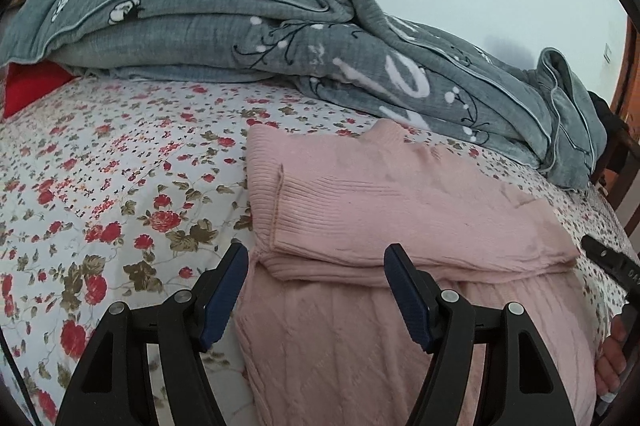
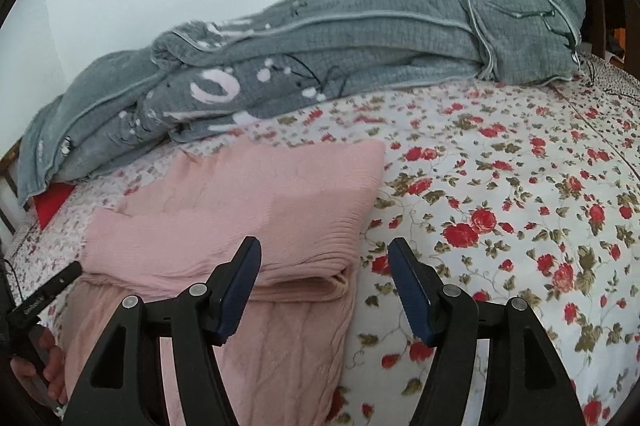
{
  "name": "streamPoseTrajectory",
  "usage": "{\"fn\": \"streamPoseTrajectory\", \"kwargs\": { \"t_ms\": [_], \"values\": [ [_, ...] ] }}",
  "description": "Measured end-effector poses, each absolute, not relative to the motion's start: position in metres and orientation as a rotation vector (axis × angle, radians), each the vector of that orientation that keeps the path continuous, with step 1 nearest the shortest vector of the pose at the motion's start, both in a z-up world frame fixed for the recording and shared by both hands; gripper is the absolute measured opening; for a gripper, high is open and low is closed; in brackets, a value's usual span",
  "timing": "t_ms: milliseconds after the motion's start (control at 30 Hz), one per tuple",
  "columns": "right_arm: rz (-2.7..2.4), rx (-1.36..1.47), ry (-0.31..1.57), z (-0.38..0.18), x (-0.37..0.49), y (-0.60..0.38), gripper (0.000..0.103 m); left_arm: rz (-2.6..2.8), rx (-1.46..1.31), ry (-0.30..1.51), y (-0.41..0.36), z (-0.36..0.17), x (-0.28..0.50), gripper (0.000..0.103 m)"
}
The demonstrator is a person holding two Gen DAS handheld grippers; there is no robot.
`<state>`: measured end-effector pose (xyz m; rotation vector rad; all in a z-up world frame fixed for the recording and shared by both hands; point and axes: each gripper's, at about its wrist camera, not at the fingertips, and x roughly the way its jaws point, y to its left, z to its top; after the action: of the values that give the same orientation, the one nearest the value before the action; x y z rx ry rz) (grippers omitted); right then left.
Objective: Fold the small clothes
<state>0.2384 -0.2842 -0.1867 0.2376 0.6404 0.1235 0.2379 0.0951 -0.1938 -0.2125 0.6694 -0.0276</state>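
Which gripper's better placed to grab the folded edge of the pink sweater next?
Probably left. The left gripper hangs open with the pink sweater fold between its fingers; the right gripper is open at the fold's corner, half over the floral sheet.

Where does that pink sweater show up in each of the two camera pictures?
Left wrist view: the pink sweater fills the lower middle and right, on the floral bedsheet.
Right wrist view: the pink sweater lies lower left of centre.
Shared landmark: the rumpled grey blanket runs along the wall behind the sweater in both.
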Motion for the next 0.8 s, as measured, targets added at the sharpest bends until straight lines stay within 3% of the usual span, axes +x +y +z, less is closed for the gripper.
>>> {"fn": "streamPoseTrajectory", "kwargs": {
  "t_ms": [333,800],
  "values": [
    [0.187,0.121,0.491,-0.16,0.177,-0.253,0.065,-0.022,-0.189,0.641,0.089,-0.191,0.202,0.067],
    [0.179,0.196,0.796,-0.208,0.09,-0.281,0.065,-0.17,-0.223,0.682,0.102,-0.209,0.091,0.069]
  ]
}}
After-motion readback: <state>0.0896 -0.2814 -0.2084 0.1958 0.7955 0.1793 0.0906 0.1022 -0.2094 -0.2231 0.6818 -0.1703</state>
